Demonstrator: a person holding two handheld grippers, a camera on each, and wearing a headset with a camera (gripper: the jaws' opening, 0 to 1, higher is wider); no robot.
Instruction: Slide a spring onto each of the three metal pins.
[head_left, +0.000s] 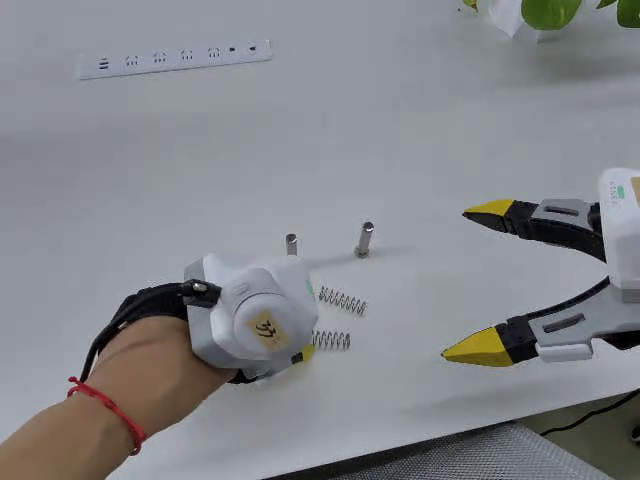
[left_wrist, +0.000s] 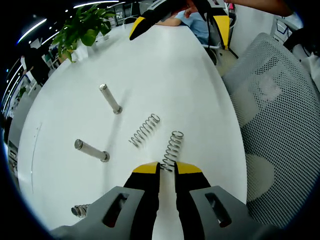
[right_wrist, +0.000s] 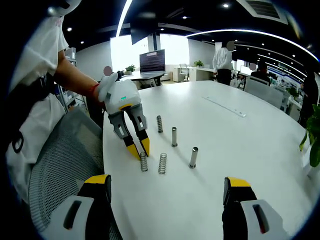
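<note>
Pinching the end of the near spring (left_wrist: 171, 148), the left gripper (left_wrist: 167, 167) is reaching low over the white desk (head_left: 400, 120). Its yellow-tipped jaws are drawn almost together, with the coil's end caught between them. That spring is lying flat on the desk, running away from the jaws. A second spring (left_wrist: 145, 130) is lying loose just beside it, clear of the jaws and slanting toward the pins.

Beyond the springs, two bare metal pins are standing upright on the desk: the far pin (left_wrist: 110, 98) and the middle pin (left_wrist: 91, 150), near each other but not touching. A third pin (right_wrist: 159, 124) is standing in line with them, already wearing a spring along its length. In the left gripper view it is sitting at the lower left, beside the gripper body.

The right gripper (head_left: 456, 282) is hovering to the right of the pins, well apart from them, its jaws spread wide and holding nothing. A hand (head_left: 150, 365) with a red string (head_left: 105, 408) at the wrist is gripping the left gripper's pale body. A white power strip (head_left: 172, 58) is lying at the desk's far side. Green leaves (head_left: 550, 10) are showing at the far right corner, and a grey mesh chair (left_wrist: 280, 125) is sitting by the desk's edge.
</note>
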